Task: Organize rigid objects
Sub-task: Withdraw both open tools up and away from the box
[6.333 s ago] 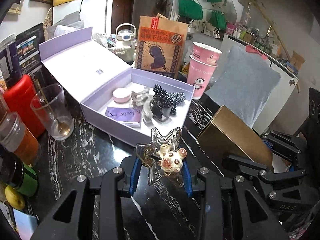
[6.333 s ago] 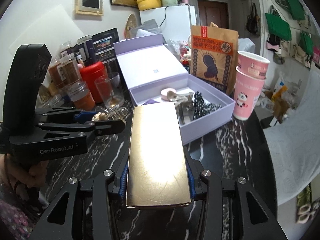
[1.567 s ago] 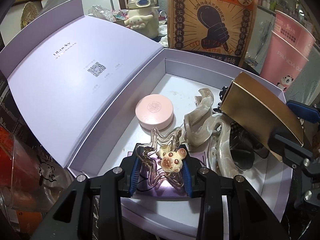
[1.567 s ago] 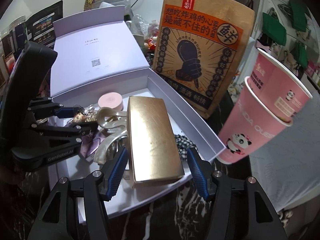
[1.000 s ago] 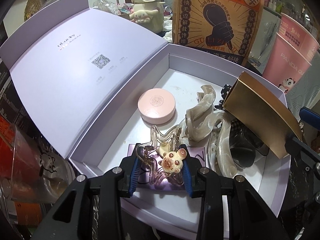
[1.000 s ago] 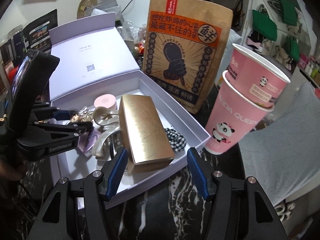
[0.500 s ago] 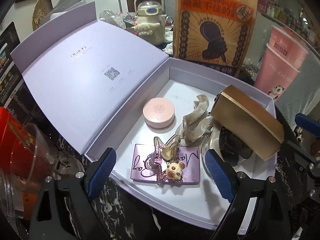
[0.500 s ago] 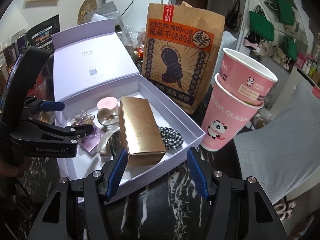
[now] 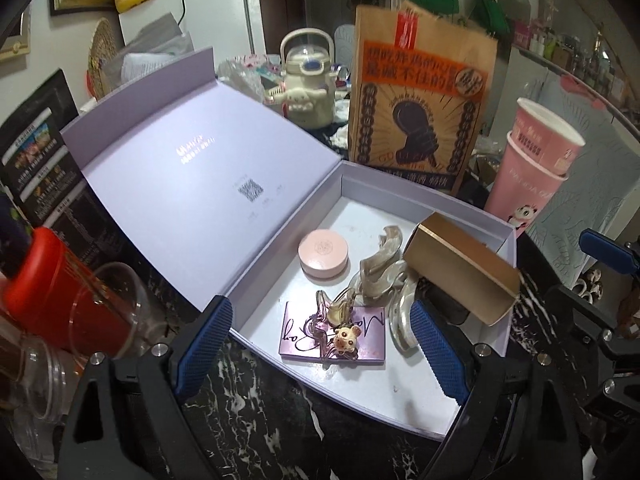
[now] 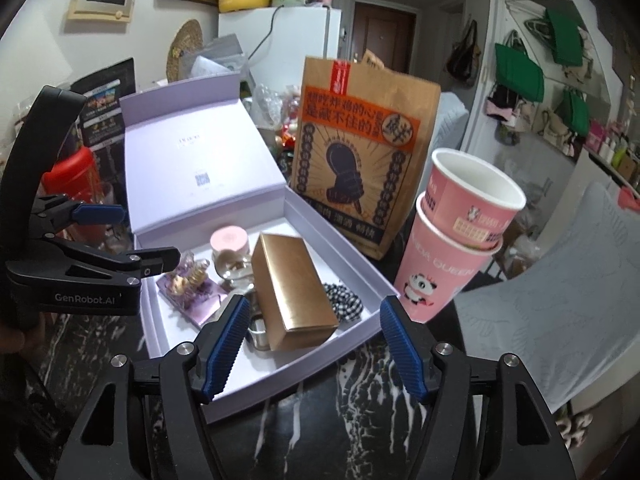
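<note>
The open lilac box (image 9: 506, 280) holds a clear star hair clip with a bear charm (image 9: 340, 330), lying on a purple palette (image 9: 294, 336). Beside them are a pink round compact (image 9: 323, 254), pearly claw clips (image 9: 380, 272), a gold box (image 9: 460, 272) and a checked scrunchie (image 10: 344, 300). My left gripper (image 9: 319, 316) hangs open above the box's near edge, holding nothing. My right gripper (image 10: 314, 306) is just short of the gold box (image 10: 292, 284); its jaws are opening and do not touch it.
A brown paper bag (image 9: 416, 120) and stacked pink cups (image 9: 536, 168) stand behind and right of the box. A glass (image 9: 108, 312), a red-lidded jar (image 9: 44, 280) and other jars crowd the left. The box lid (image 9: 200, 184) leans back. The table is black marble (image 10: 320, 420).
My left gripper opened and let the star clip drop onto the purple palette. Both grippers drew back and up from the box. The gold box stays where the right gripper left it.
</note>
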Action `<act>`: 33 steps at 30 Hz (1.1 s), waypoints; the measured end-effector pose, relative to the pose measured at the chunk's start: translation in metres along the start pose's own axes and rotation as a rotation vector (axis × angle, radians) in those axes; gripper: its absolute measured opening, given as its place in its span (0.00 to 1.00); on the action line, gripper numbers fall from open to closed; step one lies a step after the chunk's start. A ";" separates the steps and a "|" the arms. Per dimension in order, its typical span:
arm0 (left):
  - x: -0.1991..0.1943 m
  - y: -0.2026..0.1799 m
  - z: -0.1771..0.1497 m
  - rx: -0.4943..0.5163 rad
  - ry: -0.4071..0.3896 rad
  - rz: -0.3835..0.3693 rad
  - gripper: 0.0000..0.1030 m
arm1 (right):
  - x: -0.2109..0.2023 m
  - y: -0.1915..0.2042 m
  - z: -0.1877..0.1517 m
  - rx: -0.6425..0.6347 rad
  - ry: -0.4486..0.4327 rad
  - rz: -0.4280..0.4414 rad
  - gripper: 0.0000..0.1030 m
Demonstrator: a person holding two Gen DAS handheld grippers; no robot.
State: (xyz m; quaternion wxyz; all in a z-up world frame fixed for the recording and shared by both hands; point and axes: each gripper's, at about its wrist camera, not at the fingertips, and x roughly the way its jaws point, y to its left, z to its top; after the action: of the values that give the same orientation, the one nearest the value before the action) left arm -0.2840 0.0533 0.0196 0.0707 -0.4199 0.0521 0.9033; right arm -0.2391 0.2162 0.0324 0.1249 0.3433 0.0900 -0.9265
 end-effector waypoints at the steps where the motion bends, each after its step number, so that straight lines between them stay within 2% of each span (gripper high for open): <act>1: -0.005 0.000 0.001 0.000 -0.006 -0.001 0.89 | -0.004 0.000 0.001 -0.002 -0.009 0.001 0.67; 9: -0.043 -0.004 0.008 0.008 -0.083 0.008 0.89 | -0.031 0.000 0.012 -0.011 -0.071 0.008 0.69; 17: -0.079 -0.013 0.006 0.033 -0.155 -0.003 0.89 | -0.061 0.002 0.016 -0.013 -0.135 0.001 0.79; 20: -0.090 -0.016 0.002 0.031 -0.159 -0.017 0.89 | -0.073 0.001 0.015 -0.003 -0.143 -0.001 0.84; 24: -0.104 -0.020 -0.007 0.040 -0.177 -0.020 0.89 | -0.090 0.002 0.009 0.010 -0.165 0.001 0.85; 26: -0.113 -0.022 -0.014 0.047 -0.187 -0.017 0.89 | -0.097 0.002 0.005 0.018 -0.173 0.001 0.90; 33: -0.129 -0.028 -0.033 0.036 -0.174 -0.002 0.89 | -0.120 0.007 -0.011 0.031 -0.189 -0.035 0.92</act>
State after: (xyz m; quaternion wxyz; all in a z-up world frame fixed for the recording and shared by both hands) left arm -0.1725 0.0649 0.0962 0.0836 -0.3386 0.0616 0.9352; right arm -0.1423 0.2328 0.1025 0.1111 0.2546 0.0696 -0.9581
